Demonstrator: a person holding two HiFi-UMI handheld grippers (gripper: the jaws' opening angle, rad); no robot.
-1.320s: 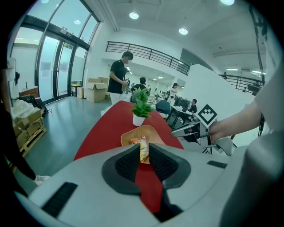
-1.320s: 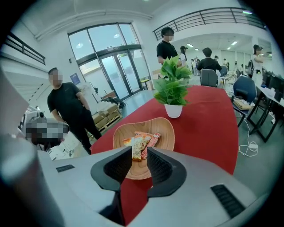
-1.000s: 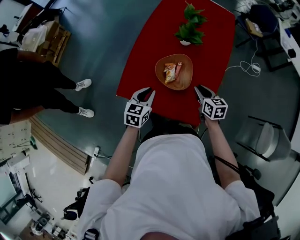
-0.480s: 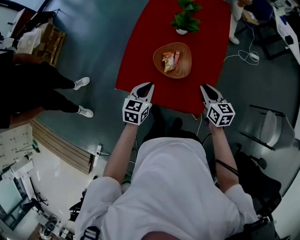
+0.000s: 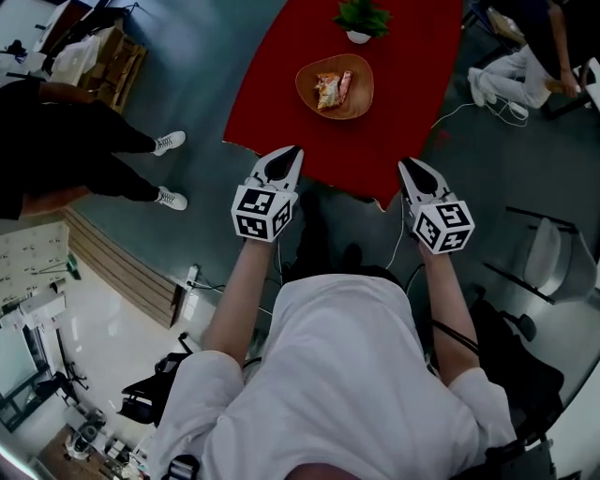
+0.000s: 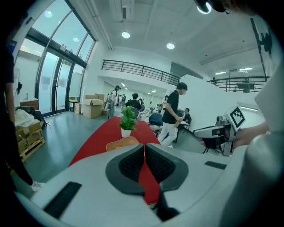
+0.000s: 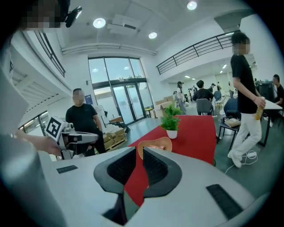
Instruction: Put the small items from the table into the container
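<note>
Beyond shut left hand-held gripper point(image 5: 292, 151) and closing, empty right hand-held gripper point(image 5: 409, 165) sits bowl point(image 5: 362, 77).

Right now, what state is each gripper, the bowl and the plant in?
left gripper: shut, nothing between its jaws.
right gripper: jaws closing, nothing between them.
wooden bowl: upright on the red table, with snack packets inside.
potted plant: upright, beyond the bowl.
</note>
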